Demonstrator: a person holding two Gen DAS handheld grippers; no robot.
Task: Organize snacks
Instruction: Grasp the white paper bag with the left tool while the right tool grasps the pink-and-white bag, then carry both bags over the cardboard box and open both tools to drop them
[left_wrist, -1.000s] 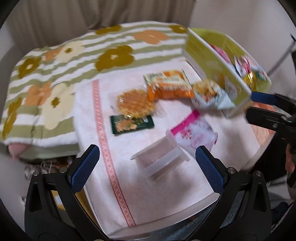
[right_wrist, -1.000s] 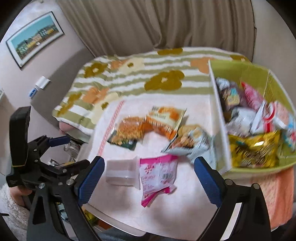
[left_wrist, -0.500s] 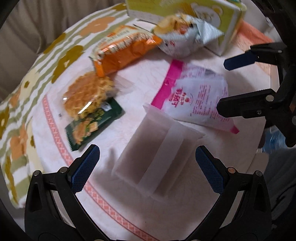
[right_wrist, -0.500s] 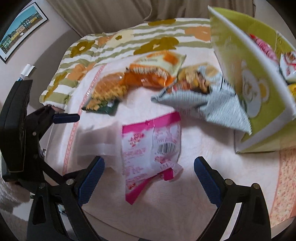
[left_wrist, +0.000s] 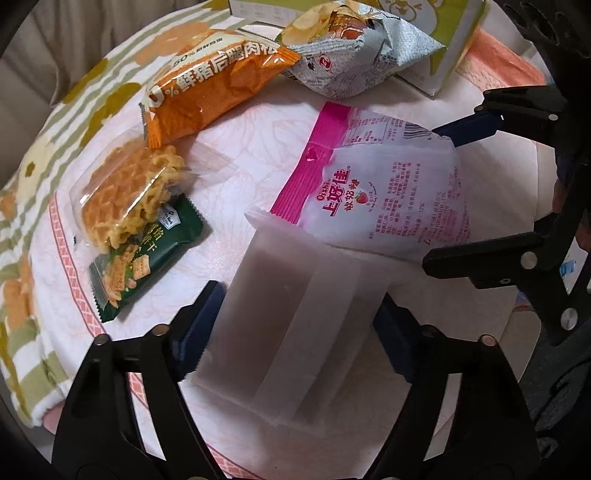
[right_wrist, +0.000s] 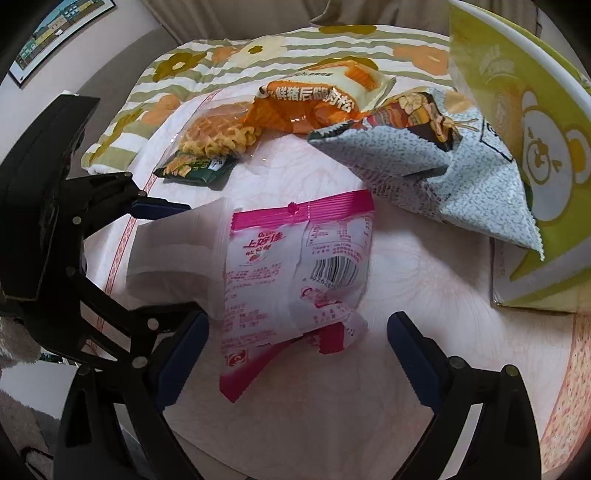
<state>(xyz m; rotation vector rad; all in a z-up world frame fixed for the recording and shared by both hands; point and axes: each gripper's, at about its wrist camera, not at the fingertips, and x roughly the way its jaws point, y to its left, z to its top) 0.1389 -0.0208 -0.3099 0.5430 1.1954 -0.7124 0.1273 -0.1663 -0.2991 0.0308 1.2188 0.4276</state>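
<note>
Closing on a translucent plastic container (left_wrist: 295, 325), the left tool (left_wrist: 295, 325) has its blue pads against both sides of the box, apparently gripping it, though it has not yet been lifted from the surface (left_wrist: 236, 147). The right tool (right_wrist: 295, 354) hangs spread wide above a pink-and-white candy bag (right_wrist: 295, 273), touching nothing, with its pads on either side of the bag's lower end. The bag lies just beside the container, its edge overlapping the rim. Farther back on the pink-clothed surface an orange snack bag (left_wrist: 210, 88), a grey chip bag (left_wrist: 354, 59), a clear-wrapped waffle-like pack (left_wrist: 125, 195) and a green cracker packet (left_wrist: 144, 258) remain loose, the waffle pack resting partly on the green packet. A yellow-green box (right_wrist: 517, 147) stands at the far right edge, with the chip bag leaning on its side. Its contents cannot be seen from here. Judging by the five packets still scattered, the sorting looks barely begun or at most part done, and the candy bag seems the likely next item.
</note>
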